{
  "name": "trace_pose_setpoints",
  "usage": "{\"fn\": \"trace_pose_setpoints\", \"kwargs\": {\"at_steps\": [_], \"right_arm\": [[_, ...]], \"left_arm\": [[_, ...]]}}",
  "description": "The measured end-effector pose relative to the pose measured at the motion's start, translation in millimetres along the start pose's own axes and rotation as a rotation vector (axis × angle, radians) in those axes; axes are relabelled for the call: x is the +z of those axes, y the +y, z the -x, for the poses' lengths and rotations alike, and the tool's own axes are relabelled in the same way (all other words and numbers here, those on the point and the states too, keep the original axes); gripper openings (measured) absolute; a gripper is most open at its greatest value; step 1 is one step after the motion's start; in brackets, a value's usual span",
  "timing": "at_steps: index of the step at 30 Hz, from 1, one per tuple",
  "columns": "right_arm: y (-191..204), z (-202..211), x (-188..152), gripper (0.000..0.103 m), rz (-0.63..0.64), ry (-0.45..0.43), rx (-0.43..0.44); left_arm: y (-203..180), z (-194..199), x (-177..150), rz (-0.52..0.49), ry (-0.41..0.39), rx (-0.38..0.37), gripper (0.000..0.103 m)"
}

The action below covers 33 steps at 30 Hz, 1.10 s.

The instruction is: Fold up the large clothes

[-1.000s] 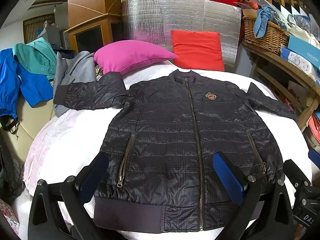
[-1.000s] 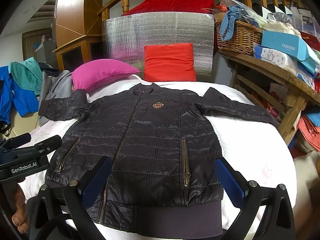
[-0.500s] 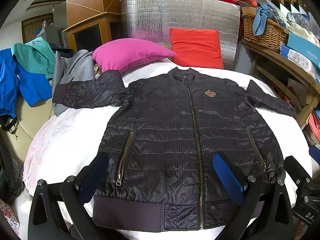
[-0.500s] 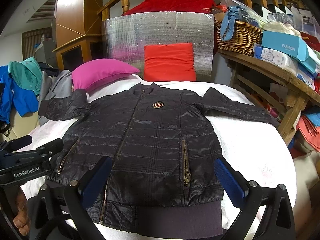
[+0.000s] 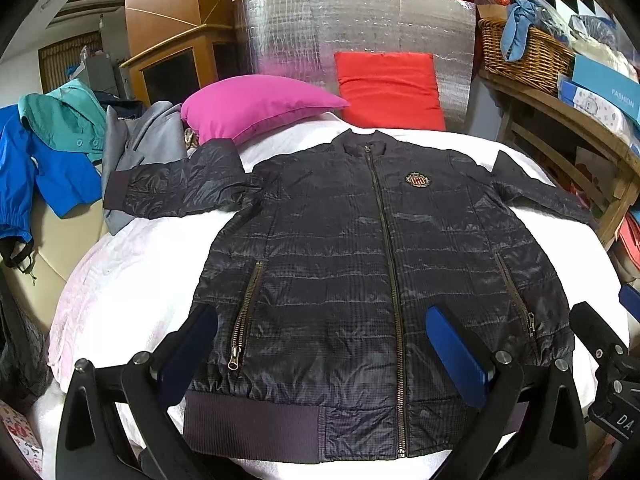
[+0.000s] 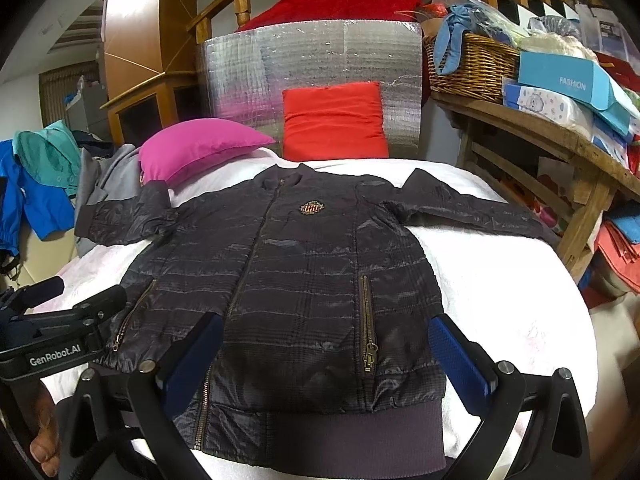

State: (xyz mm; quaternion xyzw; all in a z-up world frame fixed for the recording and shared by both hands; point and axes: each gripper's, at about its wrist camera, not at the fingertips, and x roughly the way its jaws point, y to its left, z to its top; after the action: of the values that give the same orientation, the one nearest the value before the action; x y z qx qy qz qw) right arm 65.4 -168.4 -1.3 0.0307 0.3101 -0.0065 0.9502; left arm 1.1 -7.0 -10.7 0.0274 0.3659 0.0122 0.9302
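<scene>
A black quilted zip jacket (image 5: 340,248) lies flat and face up on a white bed cover (image 5: 120,272), sleeves spread out to both sides, zip closed, a crest badge on the chest. It also shows in the right wrist view (image 6: 288,280). My left gripper (image 5: 320,344) is open and empty, hovering above the jacket's hem on its left half. My right gripper (image 6: 326,354) is open and empty above the hem on the right half. Neither touches the jacket. The left gripper's body (image 6: 60,332) shows at the left of the right wrist view.
A pink pillow (image 5: 256,104) and a red cushion (image 5: 388,84) lie at the head of the bed before a silver foil panel (image 5: 360,32). Blue, teal and grey clothes (image 5: 60,152) hang at left. A wooden shelf (image 6: 540,140) with a basket and boxes stands at right.
Both grippers have drifted slightly; the jacket sits a little lower and closer in the views. Nothing was grasped and the jacket has not moved.
</scene>
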Motion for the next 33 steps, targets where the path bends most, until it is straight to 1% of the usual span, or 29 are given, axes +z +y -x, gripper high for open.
{"fn": "trace_pose_setpoints", "kwargs": {"at_steps": [13, 17, 19, 22, 25, 27, 29, 32, 33], "right_arm": [[-4.7, -16.8, -2.2, 0.103, -0.011, 0.026, 0.005], [-17.2, -28.2, -6.0, 0.103, -0.033, 0.052, 0.017], [-27.6, -36.0, -9.4, 0.103, -0.056, 0.075, 0.029], [-54.7, -50.8, -16.9, 0.103, -0.118, 0.12, 0.049], [-88.2, -61.4, -21.8, 0.103, -0.202, 0.137, 0.089], [-119.8, -72.5, -20.4, 0.103, -0.284, 0.152, 0.105], [-154.0, -83.3, -15.4, 0.103, -0.365, 0.142, 0.117], [-224.0, -104.9, -0.8, 0.103, -0.534, 0.108, 0.123], [-248.7, -113.6, 4.4, 0.103, -0.607, 0.089, 0.143]], "left_arm": [[-4.5, -16.4, -0.8, -0.009, 0.032, 0.003, 0.103], [-4.2, -28.0, -1.9, -0.01, 0.057, 0.001, 0.103], [-0.8, -40.5, -3.7, 0.001, 0.086, 0.0, 0.103], [1.6, -61.1, -7.3, 0.012, 0.137, 0.005, 0.103], [3.6, -81.5, -8.6, 0.016, 0.181, 0.017, 0.103], [5.3, -94.8, -7.5, 0.021, 0.203, 0.019, 0.103], [6.3, -106.3, -5.2, 0.026, 0.218, 0.022, 0.103], [8.5, -126.0, 2.1, 0.033, 0.232, 0.026, 0.103], [9.2, -132.9, 5.3, 0.034, 0.234, 0.028, 0.103]]}}
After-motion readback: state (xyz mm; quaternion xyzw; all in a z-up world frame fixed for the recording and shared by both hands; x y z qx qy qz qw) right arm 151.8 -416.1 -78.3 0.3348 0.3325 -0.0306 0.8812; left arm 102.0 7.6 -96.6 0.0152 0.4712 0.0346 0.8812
